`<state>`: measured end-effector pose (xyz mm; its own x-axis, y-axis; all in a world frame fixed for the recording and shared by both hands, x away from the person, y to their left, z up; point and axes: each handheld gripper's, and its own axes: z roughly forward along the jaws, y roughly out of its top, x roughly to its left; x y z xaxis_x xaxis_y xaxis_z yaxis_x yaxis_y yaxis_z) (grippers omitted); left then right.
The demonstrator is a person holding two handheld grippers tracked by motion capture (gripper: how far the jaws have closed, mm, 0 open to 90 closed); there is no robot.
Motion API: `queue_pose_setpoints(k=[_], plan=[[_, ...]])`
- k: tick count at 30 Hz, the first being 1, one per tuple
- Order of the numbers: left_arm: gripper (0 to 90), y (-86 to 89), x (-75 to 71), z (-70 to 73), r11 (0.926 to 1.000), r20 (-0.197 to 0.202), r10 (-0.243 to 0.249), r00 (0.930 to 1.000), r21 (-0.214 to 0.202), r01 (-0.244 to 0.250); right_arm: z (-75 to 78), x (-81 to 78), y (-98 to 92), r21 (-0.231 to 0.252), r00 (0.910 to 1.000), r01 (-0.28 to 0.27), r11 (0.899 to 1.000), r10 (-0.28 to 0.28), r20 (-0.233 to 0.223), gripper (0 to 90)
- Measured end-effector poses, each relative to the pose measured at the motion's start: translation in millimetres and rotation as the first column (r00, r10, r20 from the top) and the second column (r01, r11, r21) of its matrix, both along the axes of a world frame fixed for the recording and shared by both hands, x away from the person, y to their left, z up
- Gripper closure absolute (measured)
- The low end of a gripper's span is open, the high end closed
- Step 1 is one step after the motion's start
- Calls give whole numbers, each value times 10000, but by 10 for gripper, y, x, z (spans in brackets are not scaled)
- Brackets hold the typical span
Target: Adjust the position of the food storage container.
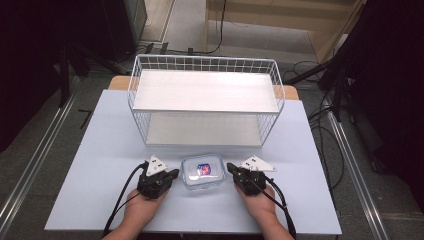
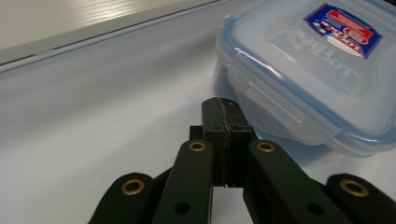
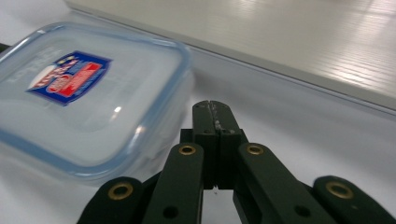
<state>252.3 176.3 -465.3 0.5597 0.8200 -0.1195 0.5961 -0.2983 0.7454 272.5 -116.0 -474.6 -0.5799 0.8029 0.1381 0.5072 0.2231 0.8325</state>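
Here, a clear lidded container [image 1: 202, 171] is seen on the pale table [image 1: 100, 150], at six o'clock of the white wire rack [image 1: 205, 97]. The left gripper [image 1: 172, 174] is held at its nine o'clock, the right gripper [image 1: 231, 168] at its three o'clock. Both sets of jaws are clenched together with nothing grasped.

The table [image 1: 100, 165] carries one clear plastic food container [image 1: 202, 171] with a single blue-rimmed clip lid [image 2: 322, 65] bearing one label [image 3: 70, 77], one white wire rack [image 1: 205, 100] with two shelves, and two handheld grippers, left gripper [image 1: 173, 173] and right gripper [image 1: 231, 167].
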Motion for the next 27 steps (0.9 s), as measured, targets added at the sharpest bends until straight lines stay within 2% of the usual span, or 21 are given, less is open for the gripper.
queue_pose_setpoints(k=[4,10,16,20,27], plan=[[900,0,-35,21,9997,113,115,9999,232,-118,28,-79,11,-47,9996,-298,9995,298,-30,900],[900,236,-64,135,9976,447,648,9969,210,-658,25,-87,-8,-83,9999,-151,9999,152,27,900],[900,297,-98,165,9977,559,627,9965,218,-640,19,-105,16,-87,9998,-177,9998,178,34,900],[900,311,-155,150,9986,653,526,9965,44,-530,25,-119,-11,-18,9999,-124,9999,124,43,900],[900,385,-180,104,9985,535,532,9972,-120,-526,69,-123,-95,259,10000,-8,9997,7,42,900]])
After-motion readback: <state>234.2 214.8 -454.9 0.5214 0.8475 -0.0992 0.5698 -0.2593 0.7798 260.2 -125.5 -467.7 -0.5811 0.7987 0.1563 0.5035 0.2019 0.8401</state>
